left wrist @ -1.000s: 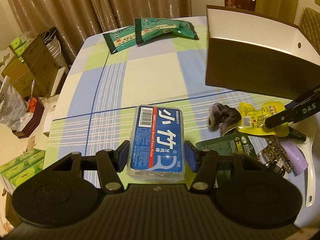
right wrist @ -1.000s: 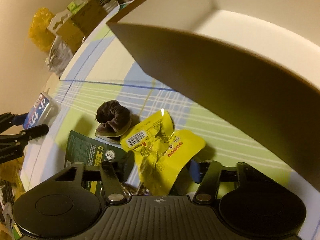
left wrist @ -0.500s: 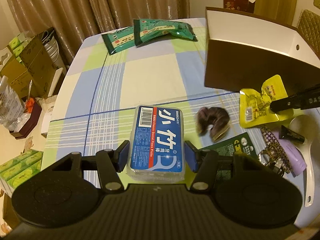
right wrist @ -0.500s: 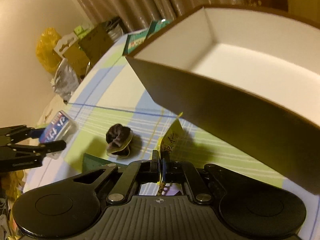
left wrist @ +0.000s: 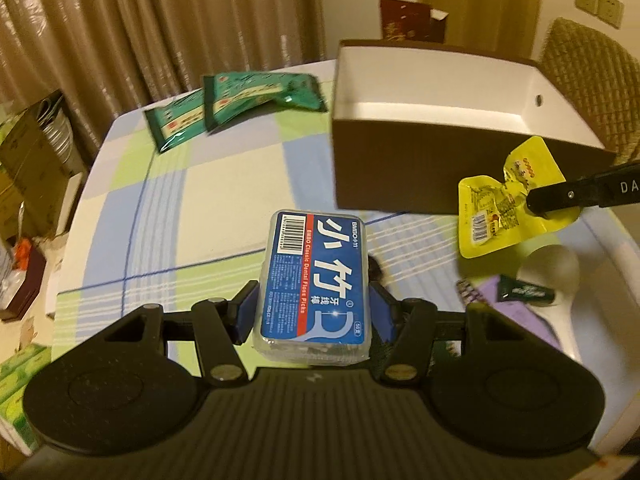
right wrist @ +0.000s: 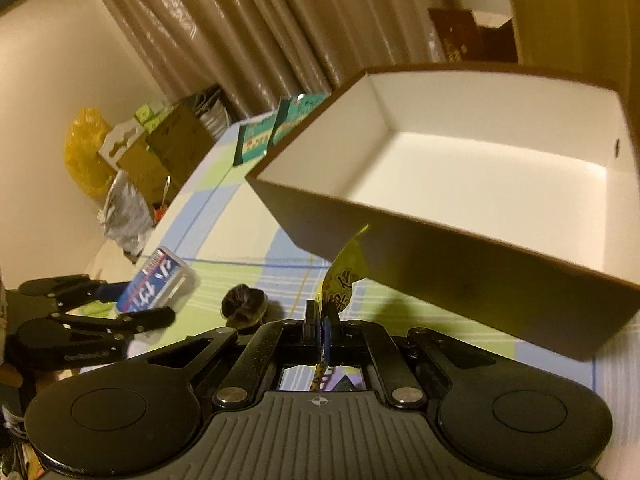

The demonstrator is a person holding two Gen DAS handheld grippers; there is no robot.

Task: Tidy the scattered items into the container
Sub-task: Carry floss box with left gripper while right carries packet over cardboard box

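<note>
My left gripper [left wrist: 312, 312] is shut on a clear floss-pick box with a blue label [left wrist: 314, 280]; its blue pads press both long sides, just above the checked tablecloth. The right wrist view shows the same box [right wrist: 160, 284] at the far left. My right gripper [right wrist: 321, 320] is shut on a crumpled yellow snack packet [right wrist: 344, 276], which hangs in the air in front of the near wall of the container [right wrist: 460, 256]. In the left wrist view the packet [left wrist: 508, 200] dangles from the right gripper's black fingers [left wrist: 580, 196]. The brown container [left wrist: 400, 176] is white inside and holds nothing.
Two green packets [left wrist: 240, 104] lie at the table's far side. A dark scrunchie [right wrist: 244, 304] lies between the grippers. A white spoon [left wrist: 560, 280], a dark tube [left wrist: 528, 292] and a purple item [left wrist: 520, 312] sit at the right. Cardboard boxes [left wrist: 32, 152] stand left of the table.
My right gripper shut on the yellow packet and lifted it off the table toward the container's front wall. The left gripper shifted slightly with the floss box still in it.
</note>
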